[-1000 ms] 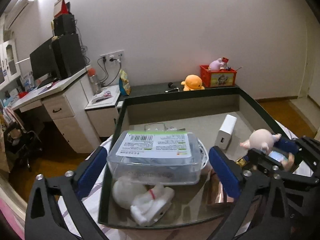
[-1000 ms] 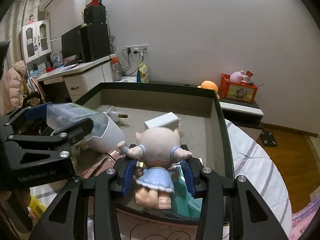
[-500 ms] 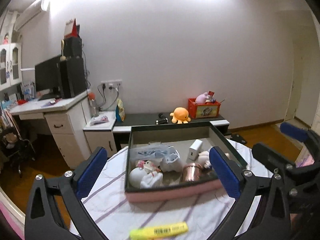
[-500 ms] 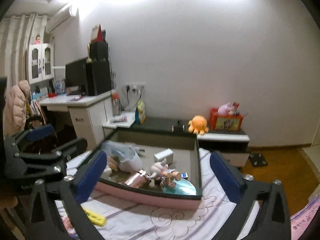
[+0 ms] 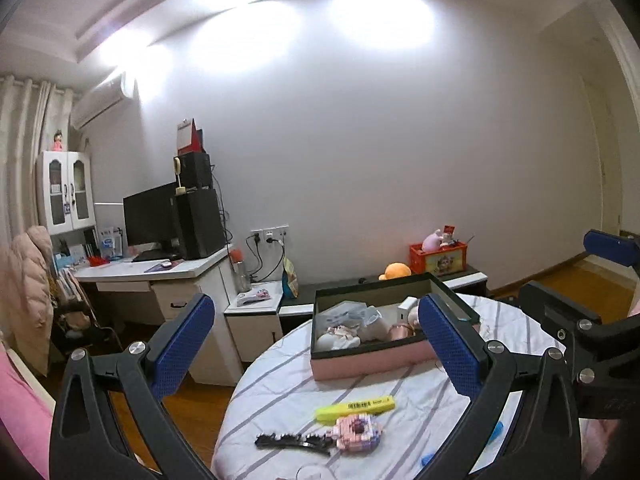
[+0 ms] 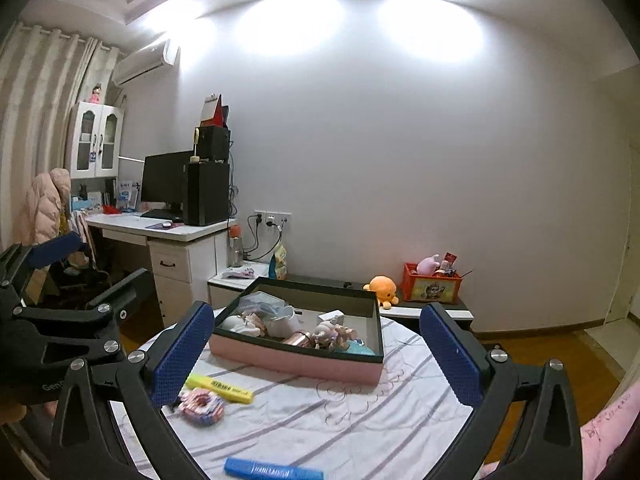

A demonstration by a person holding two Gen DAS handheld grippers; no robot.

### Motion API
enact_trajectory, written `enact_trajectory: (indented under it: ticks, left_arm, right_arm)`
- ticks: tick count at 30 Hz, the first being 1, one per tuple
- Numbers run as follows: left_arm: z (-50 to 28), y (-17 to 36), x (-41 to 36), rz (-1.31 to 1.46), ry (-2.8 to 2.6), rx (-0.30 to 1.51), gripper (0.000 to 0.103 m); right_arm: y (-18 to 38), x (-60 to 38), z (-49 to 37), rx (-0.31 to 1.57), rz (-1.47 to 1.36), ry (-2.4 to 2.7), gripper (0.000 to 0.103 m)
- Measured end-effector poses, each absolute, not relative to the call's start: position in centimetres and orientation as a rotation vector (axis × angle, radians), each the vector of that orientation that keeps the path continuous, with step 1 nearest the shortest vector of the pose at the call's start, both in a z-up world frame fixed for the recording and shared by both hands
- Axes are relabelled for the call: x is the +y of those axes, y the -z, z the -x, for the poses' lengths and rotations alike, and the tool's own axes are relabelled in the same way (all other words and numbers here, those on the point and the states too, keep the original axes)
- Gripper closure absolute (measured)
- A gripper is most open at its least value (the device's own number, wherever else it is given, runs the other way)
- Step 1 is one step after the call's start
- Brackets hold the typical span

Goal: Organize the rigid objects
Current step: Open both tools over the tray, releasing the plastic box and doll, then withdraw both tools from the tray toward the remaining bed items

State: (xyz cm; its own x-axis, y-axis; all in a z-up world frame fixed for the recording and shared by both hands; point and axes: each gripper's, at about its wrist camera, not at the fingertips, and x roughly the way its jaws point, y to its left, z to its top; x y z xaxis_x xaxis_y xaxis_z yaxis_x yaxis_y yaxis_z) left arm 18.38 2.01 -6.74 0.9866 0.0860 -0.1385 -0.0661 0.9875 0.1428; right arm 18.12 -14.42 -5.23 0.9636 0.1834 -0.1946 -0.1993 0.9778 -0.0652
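Both hand-held grippers stand with jaws spread wide and nothing between them. The left gripper [image 5: 316, 344] shows blue, dimpled rubber pads on black angular arms with silver bolts; the right gripper [image 6: 318, 354] is built the same, and its jaws have just been opening, with only air between the pads.

Ahead of both, on a round table [image 6: 360, 420] under a white quilted cloth with grey stripes, sits a shallow rectangular box [image 6: 296, 360], pink outside with a dark rim. It holds the sorted things: a clear plastic pack [image 6: 260, 304], a white block [image 6: 330, 316], a shiny copper cup [image 6: 298, 338], a pale pig figurine [image 6: 330, 332] and white soft-looking shapes [image 6: 240, 324].

On the cloth nearer the cameras, well apart from the box, lie a yellow highlighter [image 5: 354, 407] and, just beside it, a knobbly pink brick-built ring [image 5: 358, 432].

Only the left wrist view shows a black toothed hair clip [image 5: 292, 441] beside the ring. Only the right wrist view shows fully a blue marker [image 6: 272, 471] at the cloth's near edge and a turquoise piece [image 6: 360, 348] in the box's right corner. Each view catches the other gripper at its side edge.
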Motion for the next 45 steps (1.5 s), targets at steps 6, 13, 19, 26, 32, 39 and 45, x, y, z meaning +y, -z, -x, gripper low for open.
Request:
enact_trajectory:
  ticks: [6,13,19,26,32,39,45]
  left_arm:
    - [-16.5,7.0,1.9,-0.118,-0.051,0.152,0.0]
    - [-15.8,8.2,2.5,-0.066,0.026,0.216,0.0]
    - [-16.7,11.7,3.4,-0.056,0.029,0.337,0.0]
    - [-18.7,15.9,4.6,-0.006,0.024,0.48,0.0]
    - [-20.1,17.3,4.3,-0.023,0.04,0.535,0.0]
    - [-21.9,18.1,5.0,-0.034,0.021,0.581,0.0]
    - [-22.9,19.2,6.3,-0.033,-0.012,0.623,0.0]
  right_arm:
    - [5.2,-14.3,-15.3,0.173,0.082,-0.177,0.0]
    - [5.6,-14.4,-14.0,0.189,0.092,-0.164,0.0]
    - [8.0,-14.4,-14.9,0.274,0.105,-0.179,0.0]
    - [14.8,-14.7,-19.1,0.511,0.145,-0.246,0.0]
    - [20.0,-15.7,-23.3,0.705,0.185,-0.348,0.0]
    - [21.8,-14.8,-25.9,0.765,0.245,-0.471,0.0]
    - [22.2,-13.2,-27.5,0.808,0.273,-0.577,0.039]
